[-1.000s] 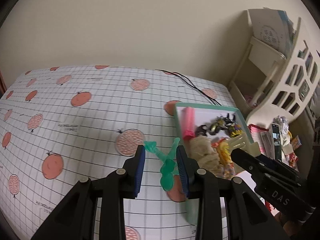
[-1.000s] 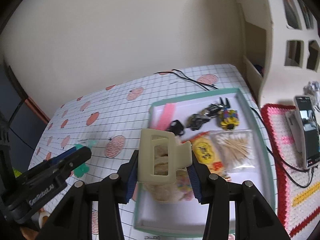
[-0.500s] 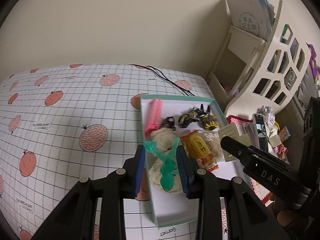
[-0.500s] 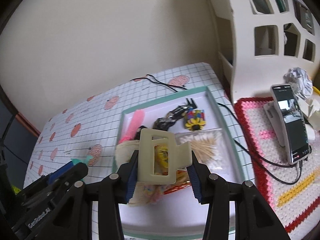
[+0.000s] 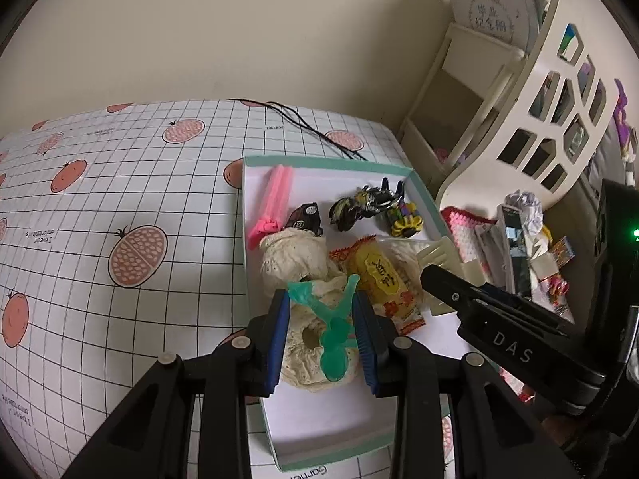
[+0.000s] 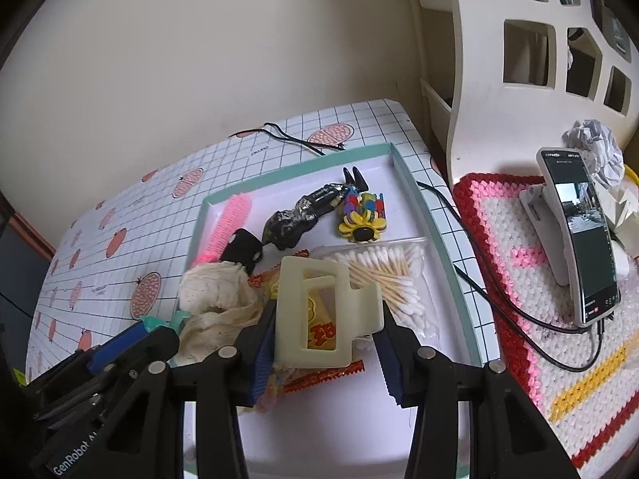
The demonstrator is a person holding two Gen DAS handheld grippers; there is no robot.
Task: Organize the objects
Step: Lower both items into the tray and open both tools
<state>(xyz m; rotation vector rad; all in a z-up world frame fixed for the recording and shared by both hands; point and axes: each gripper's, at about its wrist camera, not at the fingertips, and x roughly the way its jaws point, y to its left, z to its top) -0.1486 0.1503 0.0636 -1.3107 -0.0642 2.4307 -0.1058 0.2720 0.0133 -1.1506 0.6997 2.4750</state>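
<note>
Above the near half of the teal-rimmed tray (image 5: 423,193), in the left wrist view, the left gripper (image 5: 319,321) has its blue-padded fingers (image 5: 279,329) pinching a green hair clip (image 5: 333,333); the clip hangs over a cream crocheted scrunchie (image 5: 295,255) lying in the tray; a pink comb (image 5: 271,207) lies along the tray's left wall, a black clip (image 5: 305,217) beside it, a dark twisted hair tie (image 5: 359,207) and a yellow flower clip (image 5: 405,223) toward the tray's far right corner; a yellow snack packet (image 5: 379,275) sits just right of the scrunchie; the tray rests on the counter (image 5: 120,183) with its grid-and-fruit cloth.

Over the tray's (image 6: 415,187) middle, in the right wrist view, the right gripper (image 6: 325,331) has its fingers (image 6: 263,347) clamped on a cream claw clip (image 6: 319,315), held upright above the snack packet (image 6: 317,333); a bag of cotton swabs (image 6: 383,275) lies against the tray's right side; the flower clip (image 6: 361,219) and hair tie (image 6: 307,215) sit farther back, the comb (image 6: 227,223) at the tray's left; a phone (image 6: 579,231) stands on a crocheted mat (image 6: 511,263) right of the tray.
</note>
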